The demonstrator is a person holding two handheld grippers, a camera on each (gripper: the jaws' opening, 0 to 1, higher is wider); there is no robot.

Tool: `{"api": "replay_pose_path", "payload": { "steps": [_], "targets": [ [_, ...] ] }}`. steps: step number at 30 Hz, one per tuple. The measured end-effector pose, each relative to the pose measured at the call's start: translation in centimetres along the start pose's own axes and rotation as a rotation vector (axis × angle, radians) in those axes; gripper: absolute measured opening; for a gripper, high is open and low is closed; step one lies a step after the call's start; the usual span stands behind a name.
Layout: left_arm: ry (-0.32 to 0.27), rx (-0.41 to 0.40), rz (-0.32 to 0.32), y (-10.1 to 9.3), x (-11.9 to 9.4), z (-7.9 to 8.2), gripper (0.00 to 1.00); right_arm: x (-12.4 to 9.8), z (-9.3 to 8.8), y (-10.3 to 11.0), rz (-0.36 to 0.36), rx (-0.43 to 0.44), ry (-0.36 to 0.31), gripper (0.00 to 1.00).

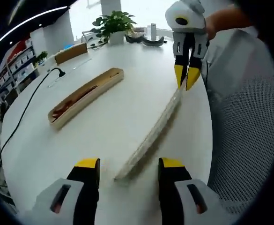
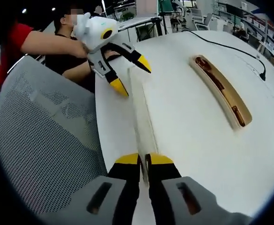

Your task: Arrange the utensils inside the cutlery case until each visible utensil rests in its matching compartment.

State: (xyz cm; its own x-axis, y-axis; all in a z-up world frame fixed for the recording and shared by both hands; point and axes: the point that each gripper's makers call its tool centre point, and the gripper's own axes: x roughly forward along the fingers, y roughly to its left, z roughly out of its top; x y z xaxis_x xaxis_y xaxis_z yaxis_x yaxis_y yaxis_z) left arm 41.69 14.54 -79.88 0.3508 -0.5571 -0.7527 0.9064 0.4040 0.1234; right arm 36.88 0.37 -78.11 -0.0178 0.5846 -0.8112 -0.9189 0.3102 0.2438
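— Left gripper (image 1: 128, 165)?
— Jaws spread, straddling the near end of the case lid (image 1: 151, 133) by the table (image 1: 43, 154) edge.
— Right gripper (image 2: 144, 159)?
— Pinching the lid's other end; the cutlery case (image 2: 221, 89) lies apart.

Bare table (image 1: 57, 150) between cutlery case (image 1: 86, 95) and lid (image 1: 151, 133), room for my fingers there. Mesh chair (image 1: 244, 136) crowds the table's near edge; cable (image 1: 29, 105) crosses the far side.
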Motion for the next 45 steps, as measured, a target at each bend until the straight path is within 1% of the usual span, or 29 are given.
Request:
{"api": "replay_pose_path", "payload": {
  "steps": [3,4,6,8,11,13,15,16,17,18,19,20,23,26,27,28,29,30,31,32,33,34,37,38,39,41,43,44,45],
  "targets": [
    [0.054,0.131,0.028,0.0,0.2,-0.2,0.47,0.0,-0.2,0.2,0.021,-0.018,0.023,0.01],
    [0.055,0.149,0.022,-0.2,0.4,-0.1,0.48,-0.1,-0.2,0.2,0.024,-0.034,0.029,0.01],
    [0.051,0.199,0.040,-0.1,0.5,0.3,0.50,-0.1,0.0,0.2,0.020,-0.078,0.027,0.00],
    [0.053,0.227,0.045,-0.3,0.7,0.7,0.51,0.0,0.0,0.3,0.033,-0.045,0.032,0.00],
    [0.039,0.283,0.059,-0.5,0.9,1.5,0.57,0.2,0.4,1.0,0.084,0.035,0.027,0.00],
    [0.028,0.301,0.058,-0.8,0.9,1.9,0.57,0.0,0.7,1.0,0.099,0.044,0.035,0.00],
    [0.030,0.329,0.059,-1.1,0.9,2.0,0.58,-0.6,1.2,1.8,0.155,0.091,0.064,0.00],
    [0.028,0.334,0.056,-1.3,0.9,1.9,0.58,-1.3,1.4,2.3,0.206,0.090,0.096,0.00],
    [0.029,0.337,0.060,-1.3,0.9,1.9,0.59,-1.7,1.4,2.5,0.223,0.103,0.134,0.00],
    [0.029,0.341,0.066,-1.2,0.9,1.9,0.60,-2.0,1.8,2.1,0.206,0.095,0.152,0.00],
    [0.028,0.342,0.068,-1.2,0.9,1.9,0.60,-2.1,2.4,1.9,0.191,0.073,0.127,0.00],
    [0.022,0.336,0.074,-1.2,0.8,2.0,0.62,-2.4,2.8,1.8,0.192,0.075,0.124,0.00],
    [0.013,0.321,0.076,-1.4,0.8,2.1,0.65,-3.0,3.4,2.2,0.239,0.079,0.127,0.00],
    [0.012,0.357,0.090,-1.5,0.6,2.1,0.68,-4.0,3.2,3.8,0.330,0.146,0.178,0.00],
    [0.006,0.361,0.090,-1.6,0.5,2.1,0.68,-4.0,3.4,3.5,0.329,0.138,0.172,0.00],
    [0.003,0.366,0.094,-1.6,0.3,2.2,0.68,-4.5,3.3,4.1,0.356,0.202,0.201,0.00],
    [-0.004,0.373,0.103,-1.6,0.1,2.3,0.68,-5.1,3.8,4.8,0.420,0.282,0.204,0.00],
    [-0.005,0.380,0.112,-1.5,0.0,2.4,0.68,-5.0,4.3,4.5,0.423,0.258,0.168,0.00],
    [-0.009,0.374,0.116,-1.5,-0.1,2.3,0.68,-5.3,4.4,4.3,0.424,0.248,0.157,0.00],
    [-0.020,0.365,0.117,-1.7,-0.3,2.4,0.68,-6.0,4.7,5.1,0.485,0.316,0.166,0.00],
    [-0.023,0.369,0.117,-1.9,-0.4,2.3,0.68,-6.2,5.1,5.2,0.510,0.326,0.143,0.00],
    [-0.026,0.374,0.117,-2.1,-0.5,2.4,0.68,-6.2,5.0,4.9,0.503,0.317,0.139,0.00],
    [-0.041,0.422,0.098,-3.1,-0.6,2.7,0.66,-6.5,5.2,4.6,0.519,0.375,0.136,0.00],
    [-0.047,0.462,0.110,-3.3,-0.8,3.1,0.66,-6.5,5.3,4.6,0.524,0.420,0.131,0.00],
    [-0.044,0.458,0.113,-3.6,-0.9,2.9,0.65,-6.6,5.5,4.6,0.541,0.446,0.119,0.00],
    [-0.055,0.463,0.115,-3.8,-1.2,3.3,0.58,-6.8,5.3,4.7,0.562,0.464,0.113,0.00],
    [-0.056,0.462,0.118,-3.9,-1.4,3.4,0.47,-6.8,5.1,4.8,0.581,0.522,0.118,0.00],
    [-0.050,0.462,0.122,-3.8,-1.4,3.3,0.46,-6.6,5.2,4.6,0.585,0.556,0.100,0.00],
    [-0.049,0.471,0.122,-3.8,-1.3,3.2,0.46,-6.7,5.0,4.6,0.595,0.592,0.106,0.00]
  ]
}}
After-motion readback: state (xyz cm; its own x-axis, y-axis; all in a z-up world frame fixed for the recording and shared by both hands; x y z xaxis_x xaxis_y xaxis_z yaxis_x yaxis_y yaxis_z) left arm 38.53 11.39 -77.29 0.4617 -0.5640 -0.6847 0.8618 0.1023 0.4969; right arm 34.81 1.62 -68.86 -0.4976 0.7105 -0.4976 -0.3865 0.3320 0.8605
